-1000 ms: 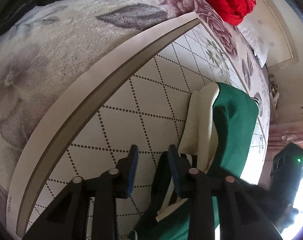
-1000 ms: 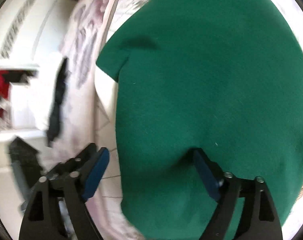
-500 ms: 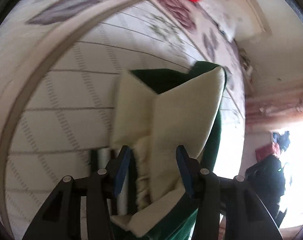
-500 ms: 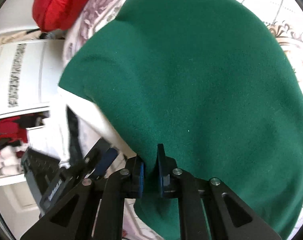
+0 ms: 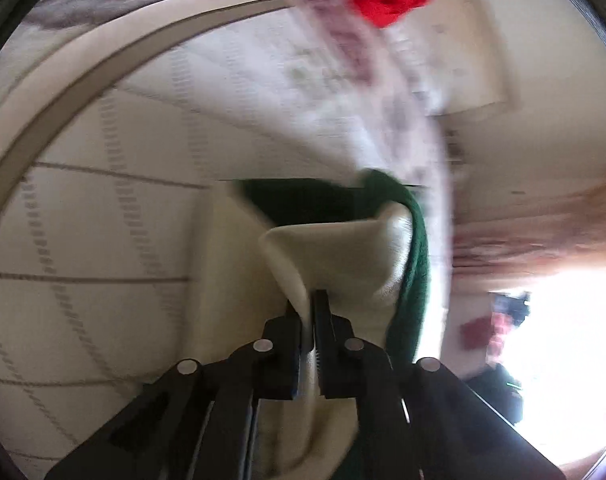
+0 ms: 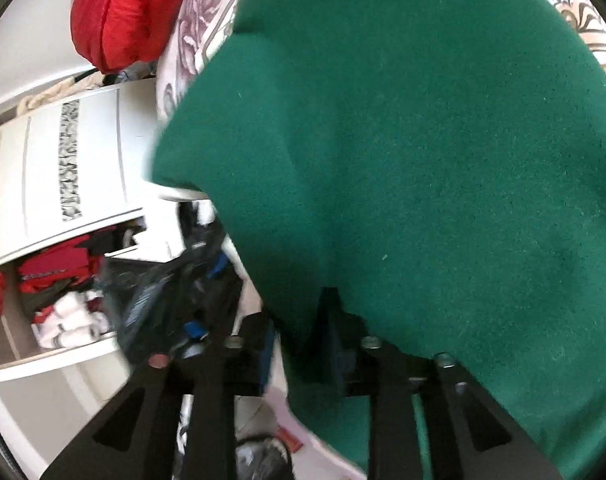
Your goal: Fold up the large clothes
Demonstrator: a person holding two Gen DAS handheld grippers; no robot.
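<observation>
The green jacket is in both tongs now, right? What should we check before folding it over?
1. Left tongs shut on the green jacket: ok, they pinch its cream lining.
2. Right tongs shut on the jacket: ok, green cloth is bunched between them.
3. Jacket off the bed cover: cannot tell, the left view is blurred.
4. Cloth flat between the two grips: not ok, the lining is creased and folded in the left view.
5. Red bundle away from the jacket: ok, it lies apart at the far end.
6. Landing spot visible: cannot tell, green cloth fills most of the right view.
</observation>
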